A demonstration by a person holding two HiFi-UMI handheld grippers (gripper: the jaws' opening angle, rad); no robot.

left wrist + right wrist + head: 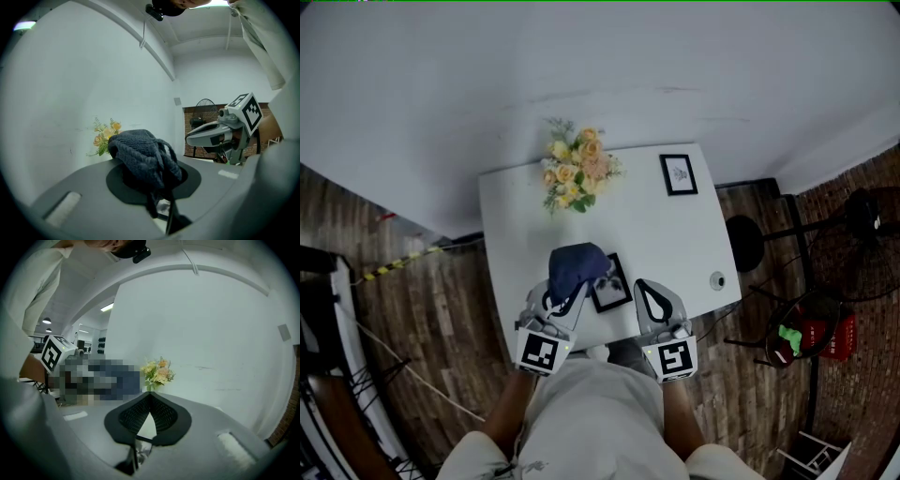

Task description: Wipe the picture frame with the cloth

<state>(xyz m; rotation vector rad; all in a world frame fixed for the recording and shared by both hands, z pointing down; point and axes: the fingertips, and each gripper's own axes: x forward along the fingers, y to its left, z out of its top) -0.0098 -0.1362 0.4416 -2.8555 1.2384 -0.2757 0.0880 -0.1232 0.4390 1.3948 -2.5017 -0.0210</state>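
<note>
left hand-held gripper [565, 291]: clamped on the cloth, just left of the picture frame
cloth [577, 264]: dark blue, bunched over the jaws, at the picture frame's far left corner; contact with it not clear
picture frame [610, 291]: black-edged, flat on the white bench [656, 234] near its front edge, between both grippers
right hand-held gripper [149, 394]: jaws together at the tips, nothing between them, just right of the picture frame
second frame [678, 174]: black, well beyond the picture frame, to its far right
flowers [575, 175]: yellow and peach, well beyond the picture frame, by the wall
round object [717, 279]: small, right of the picture frame, near the bench edge
</note>
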